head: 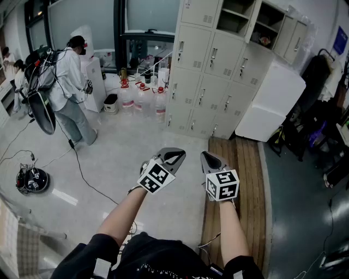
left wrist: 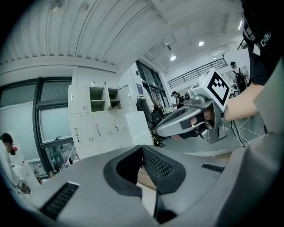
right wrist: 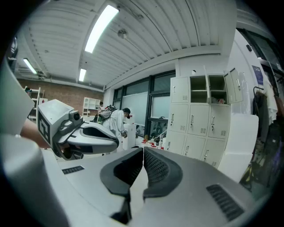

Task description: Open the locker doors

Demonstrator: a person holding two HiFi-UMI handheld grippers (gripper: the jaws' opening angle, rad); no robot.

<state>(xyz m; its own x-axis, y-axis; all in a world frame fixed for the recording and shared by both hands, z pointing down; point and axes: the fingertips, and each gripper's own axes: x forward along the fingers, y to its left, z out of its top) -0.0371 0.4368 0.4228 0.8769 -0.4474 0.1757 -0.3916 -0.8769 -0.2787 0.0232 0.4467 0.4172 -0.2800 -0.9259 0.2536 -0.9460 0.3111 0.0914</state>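
Beige lockers (head: 212,71) stand well ahead, some top doors already open. Left hand-held gripper (head: 175,155) and right hand-held gripper (head: 208,159) are both clamped closed, empty.

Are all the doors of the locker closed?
No. Two upper compartments stand open, with their shelves showing; the lower doors are shut.
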